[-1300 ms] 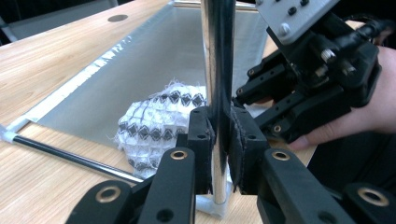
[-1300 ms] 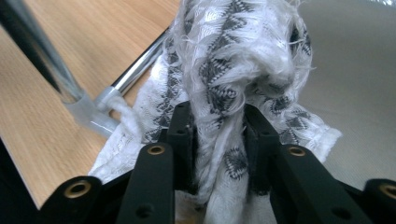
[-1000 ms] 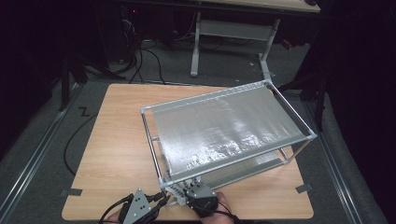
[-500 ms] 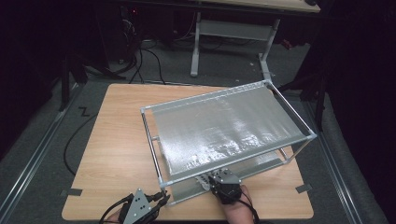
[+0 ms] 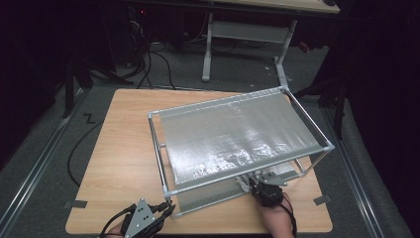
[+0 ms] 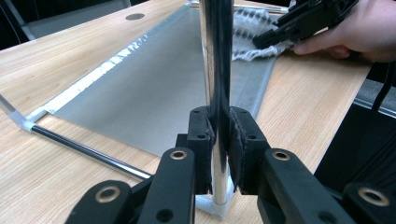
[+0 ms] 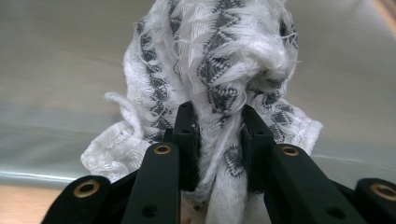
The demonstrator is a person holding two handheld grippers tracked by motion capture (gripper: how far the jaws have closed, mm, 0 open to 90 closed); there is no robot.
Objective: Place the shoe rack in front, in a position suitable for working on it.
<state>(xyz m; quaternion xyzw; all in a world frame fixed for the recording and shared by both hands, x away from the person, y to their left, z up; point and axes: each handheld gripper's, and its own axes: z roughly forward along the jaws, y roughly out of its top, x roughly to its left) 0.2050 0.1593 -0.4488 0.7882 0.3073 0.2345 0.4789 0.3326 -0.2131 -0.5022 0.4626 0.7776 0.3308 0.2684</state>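
A two-tier metal-tube rack (image 5: 168,191) with grey fabric shelves stands on the wooden table (image 5: 124,148). My left gripper (image 5: 166,210) (image 6: 220,144) is shut on the rack's near-left upright post (image 6: 215,56), just above its white corner joint. My right gripper (image 5: 250,182) (image 7: 217,140) is shut on a bunched white cloth with a dark zigzag pattern (image 7: 219,70) (image 6: 250,32), holding it over the lower grey shelf (image 6: 154,84) under the front right of the top shelf (image 5: 237,134).
A black cable (image 5: 74,153) hangs off the table's left side. A white-legged desk (image 5: 247,34) stands beyond the table on the dark floor. Tape marks (image 5: 322,200) sit at the table's front corners.
My right gripper has carried the cloth to the right along the rack's front, from near the left gripper to under the front right. The left gripper has stayed on the post.
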